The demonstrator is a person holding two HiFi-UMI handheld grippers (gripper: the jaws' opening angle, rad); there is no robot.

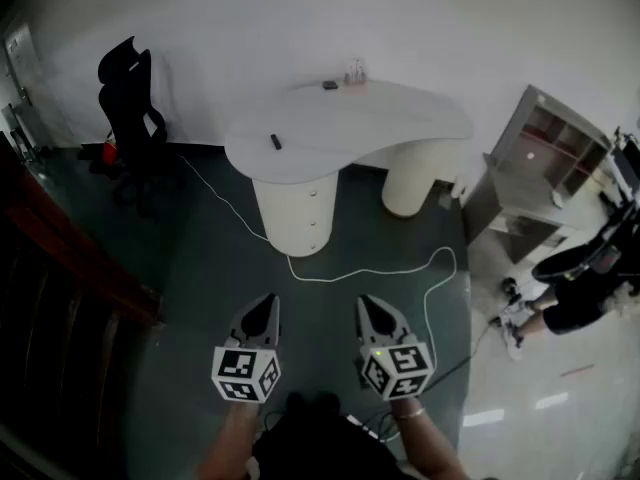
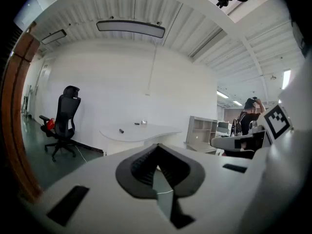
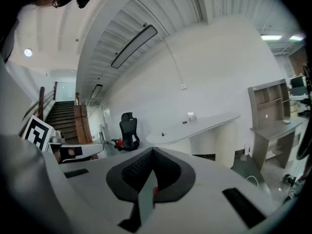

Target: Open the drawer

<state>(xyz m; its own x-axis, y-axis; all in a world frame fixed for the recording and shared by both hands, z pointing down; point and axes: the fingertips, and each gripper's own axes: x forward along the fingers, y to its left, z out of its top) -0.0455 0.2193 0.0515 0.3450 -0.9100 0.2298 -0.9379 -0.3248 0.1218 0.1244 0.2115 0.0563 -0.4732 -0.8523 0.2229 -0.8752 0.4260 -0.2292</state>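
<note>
L gripper (image 1: 266, 303) & R gripper (image 1: 370, 306): jaws pressed together, nothing betw. them. Held side by side over floor (image 1: 200, 268). Drawer (image 1: 300, 206) sat in desk (image 1: 380, 118) pedestal, well ahead, untouched.

white desk (image 1: 350, 118), black chair (image 1: 128, 93), white cable (image 1: 370, 271) on dark green floor (image 1: 190, 268), grey shelf unit (image 1: 510, 158), white wall (image 1: 230, 18).

The left hand-held gripper (image 1: 268, 300) and right hand-held gripper (image 1: 368, 305) were white, with dark pointed jaws and black-and-white marker cubes (image 1: 246, 373); dark clothes (image 1: 310, 440) showed at bottom centre.
</note>
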